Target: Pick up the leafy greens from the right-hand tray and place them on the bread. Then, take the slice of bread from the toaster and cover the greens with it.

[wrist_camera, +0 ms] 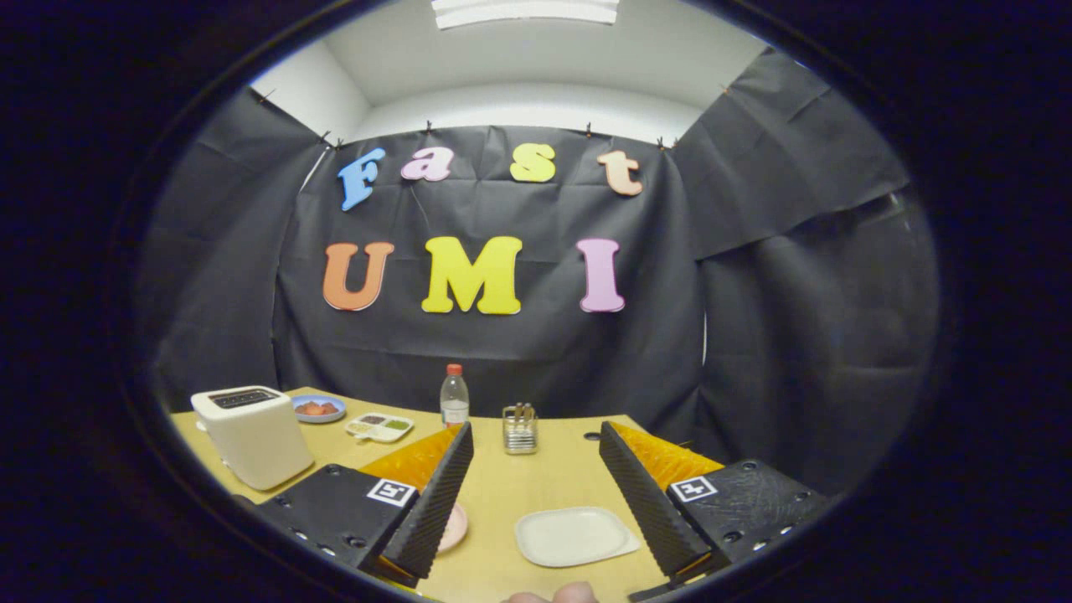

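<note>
The gripper (536, 494) gapes wide, ribbed fingers empty; smooth rounded tray (574, 536) between them, boxy toaster (254, 435) at ten o'clock.

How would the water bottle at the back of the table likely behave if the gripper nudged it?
The water bottle stands tall and narrow on a small base, so a high push would probably tip it. Its round body suggests it would roll once down. The clear plastic looks smooth, so it may slip between the fingers. The gripper is open, well short of it.
</note>
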The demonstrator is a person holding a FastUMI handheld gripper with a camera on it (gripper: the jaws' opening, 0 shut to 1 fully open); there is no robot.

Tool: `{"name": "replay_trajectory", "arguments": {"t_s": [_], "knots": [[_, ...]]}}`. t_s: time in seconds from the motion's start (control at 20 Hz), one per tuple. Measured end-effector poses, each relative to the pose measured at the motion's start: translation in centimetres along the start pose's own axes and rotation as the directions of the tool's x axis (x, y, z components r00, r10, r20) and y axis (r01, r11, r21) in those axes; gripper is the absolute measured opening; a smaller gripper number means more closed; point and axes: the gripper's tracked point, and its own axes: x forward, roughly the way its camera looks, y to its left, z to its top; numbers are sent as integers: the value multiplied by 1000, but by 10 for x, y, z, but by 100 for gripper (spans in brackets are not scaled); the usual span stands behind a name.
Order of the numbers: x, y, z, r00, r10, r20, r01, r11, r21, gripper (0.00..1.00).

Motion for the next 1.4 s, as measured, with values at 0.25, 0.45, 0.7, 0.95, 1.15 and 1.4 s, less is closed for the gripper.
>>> {"name": "replay_trajectory", "arguments": {"t_s": [0.25, 0.45, 0.7, 0.95, 1.15, 1.4], "knots": [[-45, -49, 24, 999, -22, 30, 22, 1000, -4, 93], [-76, -66, 34, 995, -74, 62, 75, 997, -16, 93], [-95, -53, 49, 994, -54, 93, 60, 996, -64, 95], [-93, -37, 49, 996, -7, 91, 12, 998, -58, 95], [-89, -32, 42, 998, 28, 52, -28, 1000, 2, 95], [-86, -27, 35, 997, 80, 11, -80, 994, 71, 95]]}}
